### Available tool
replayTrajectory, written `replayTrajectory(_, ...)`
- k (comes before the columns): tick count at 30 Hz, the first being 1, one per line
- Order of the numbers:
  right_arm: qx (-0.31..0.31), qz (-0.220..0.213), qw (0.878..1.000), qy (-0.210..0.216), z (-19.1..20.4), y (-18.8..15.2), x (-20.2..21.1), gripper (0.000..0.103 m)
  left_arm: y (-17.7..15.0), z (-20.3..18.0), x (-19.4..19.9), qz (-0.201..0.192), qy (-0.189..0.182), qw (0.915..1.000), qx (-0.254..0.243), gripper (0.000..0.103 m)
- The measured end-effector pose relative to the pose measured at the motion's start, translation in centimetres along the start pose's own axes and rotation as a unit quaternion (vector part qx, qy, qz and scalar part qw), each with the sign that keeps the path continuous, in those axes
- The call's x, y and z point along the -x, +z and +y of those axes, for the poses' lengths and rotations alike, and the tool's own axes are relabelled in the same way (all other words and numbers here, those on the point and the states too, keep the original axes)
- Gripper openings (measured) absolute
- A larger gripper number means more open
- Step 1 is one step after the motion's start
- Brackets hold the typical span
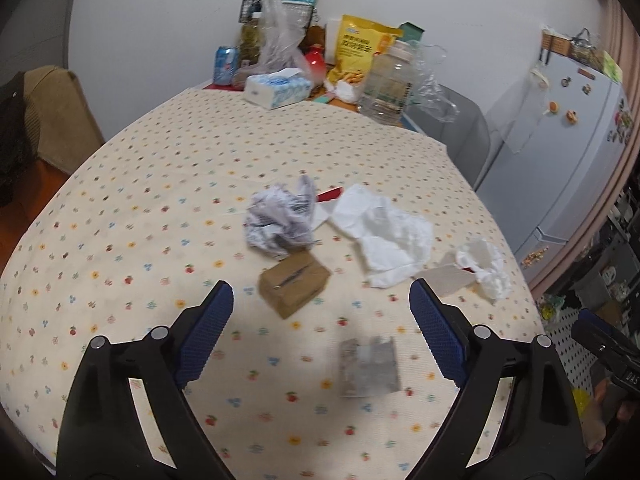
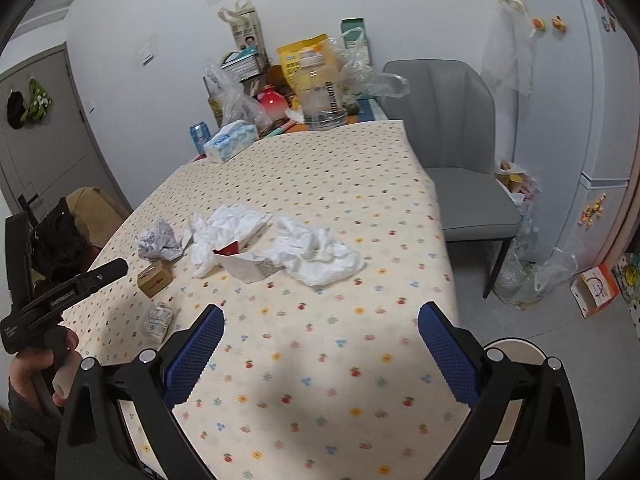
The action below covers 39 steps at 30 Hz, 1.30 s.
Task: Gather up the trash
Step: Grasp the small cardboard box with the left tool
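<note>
Left hand-held gripper (image 1: 321, 300) spread, nothing between pads; small brown box (image 1: 294, 283) just ahead, crumpled printed paper (image 1: 280, 220) beyond, clear wrapper (image 1: 370, 366) beneath on the surface (image 1: 160, 200). Right hand-held gripper (image 2: 321, 326) spread, empty; white tissue wad (image 2: 320, 258) ahead, torn carton (image 2: 250, 266) ahead-left.

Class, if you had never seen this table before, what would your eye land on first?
The litter mid-table: a crumpled printed paper, white tissues beside it, and a small brown box just nearer. Behind, groceries crowd the far edge around a yellow bag. Both grippers hang open above the dotted cloth, holding nothing.
</note>
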State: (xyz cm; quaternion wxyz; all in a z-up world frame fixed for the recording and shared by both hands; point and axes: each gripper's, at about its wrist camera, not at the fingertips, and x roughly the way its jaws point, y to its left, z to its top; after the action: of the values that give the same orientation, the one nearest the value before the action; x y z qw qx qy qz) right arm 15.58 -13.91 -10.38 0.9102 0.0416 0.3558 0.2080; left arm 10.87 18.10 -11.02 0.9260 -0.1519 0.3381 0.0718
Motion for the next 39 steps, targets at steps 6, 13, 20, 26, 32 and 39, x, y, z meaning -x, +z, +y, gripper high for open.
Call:
replayTrajectory(6, 0.011, 0.026, 0.999, 0.032, 1.9, 0.7, -2.3, 0.085, 0.0, 1.8, -2.0, 0.020, 0.017, 0.9996, 0.012, 0.085)
replayTrajectory(13, 0.004, 0.054, 0.997, 0.062, 3.1, 1.4, -4.5, 0.077, 0.4, 1.6, -4.3, 0.040, 0.016, 0.9990, 0.010, 0.084)
replayTrajectory(20, -0.002, 0.085, 0.993, 0.076, 4.3, 1.6, -7.0, 0.077, 0.5, 1.6, -6.7, 0.063, 0.029, 0.9974, 0.017, 0.054)
replayTrajectory(26, -0.003, 0.103, 0.992, 0.079, 5.7, 2.1, -9.3, 0.078, 0.5, 2.3, -5.2, 0.056, 0.016, 0.9979, 0.028, 0.054)
replayTrajectory(32, -0.012, 0.109, 0.992, 0.058, 6.8, 2.7, -12.3, 0.091, 0.2, 4.6, -2.7, 0.041, 0.025, 0.9977, 0.048, 0.054)
replayTrajectory(39, -0.004, 0.113, 0.994, 0.015, 7.8, 3.6, -14.9, 0.095, 0.0, 6.3, -1.2, 0.032, 0.040, 0.9968, 0.060, 0.054)
